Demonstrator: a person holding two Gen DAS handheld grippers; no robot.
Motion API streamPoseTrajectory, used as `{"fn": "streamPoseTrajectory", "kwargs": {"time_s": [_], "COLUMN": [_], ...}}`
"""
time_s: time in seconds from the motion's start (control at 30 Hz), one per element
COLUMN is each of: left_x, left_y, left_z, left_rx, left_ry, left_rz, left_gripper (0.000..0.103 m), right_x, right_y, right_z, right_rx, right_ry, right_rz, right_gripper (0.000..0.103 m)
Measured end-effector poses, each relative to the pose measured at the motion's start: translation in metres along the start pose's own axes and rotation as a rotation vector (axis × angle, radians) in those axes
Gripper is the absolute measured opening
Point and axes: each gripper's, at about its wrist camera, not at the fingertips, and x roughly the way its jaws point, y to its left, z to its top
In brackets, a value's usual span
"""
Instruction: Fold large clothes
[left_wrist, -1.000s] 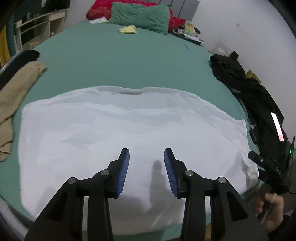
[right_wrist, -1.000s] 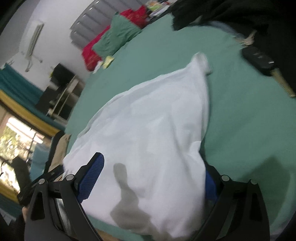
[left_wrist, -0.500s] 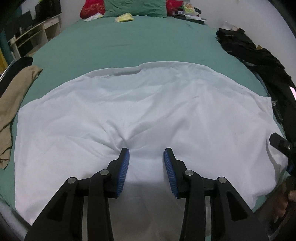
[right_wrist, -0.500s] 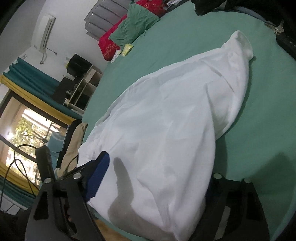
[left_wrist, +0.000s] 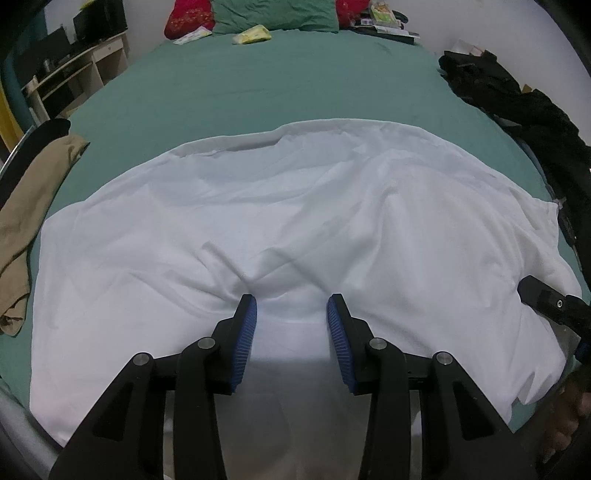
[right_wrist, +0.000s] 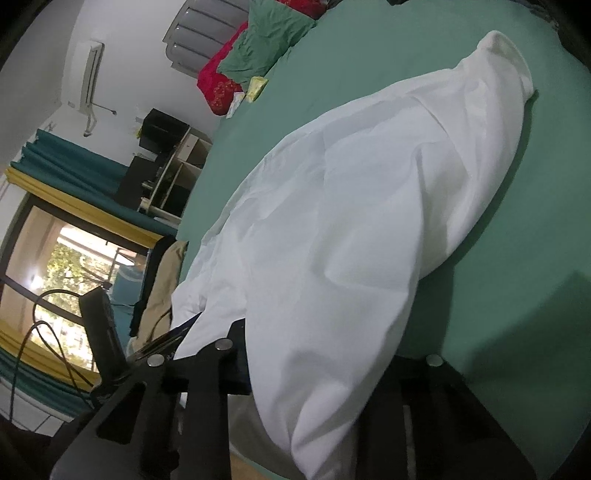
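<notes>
Garment: the large white cotton shirt (left_wrist: 295, 229) lies spread across the green-sheeted bed (left_wrist: 280, 85), its collar end toward the green pillow (left_wrist: 275, 14) at the head, its hem hanging over the near edge of the bed where I stand.

Change: a second ago my left gripper (left_wrist: 291, 325) hovered above flat cloth; now I have pushed it forward and down, and the shirt bunches into creases that radiate from my blue-ribbed fingertips (left_wrist: 246, 325).

Left fingers: apart, pressed onto the hem region with a band of white cloth lying between them, not yet squeezed.

Right fingers: my right gripper (right_wrist: 314, 354) has gone from plainly spread to mostly buried under the shirt's side edge. Cloth drapes over and between the black fingers, and I cannot tell from here whether they have closed on it.

Shirt's right side: lifted off the bed into a rounded hump, the sleeve cuff (right_wrist: 506, 55) the part of it nearest the pillow.

Meaning: I judge both of my tools are now seated at the hem, so the grasp is about to be made. The fold itself has not begun.

Next: close both, then carry the hem toward the collar.

Nearby: a tan cloth (left_wrist: 26, 221) lies left of the shirt, and black clothes (left_wrist: 517, 107) are piled to its right, both clear of the fold path.
</notes>
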Motion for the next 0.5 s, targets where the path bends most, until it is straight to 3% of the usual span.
{"fn": "streamPoseTrajectory", "kwargs": {"time_s": [0.5], "left_x": [0.0], "left_y": [0.003], "left_z": [0.003], "left_rx": [0.035], "left_ry": [0.017], "left_rz": [-0.027], "left_gripper": [0.041], "right_x": [-0.013], "right_y": [0.046], "right_z": [0.006], "right_rx": [-0.1], "right_ry": [-0.069], "right_rz": [0.105], "right_gripper": [0.019]}}
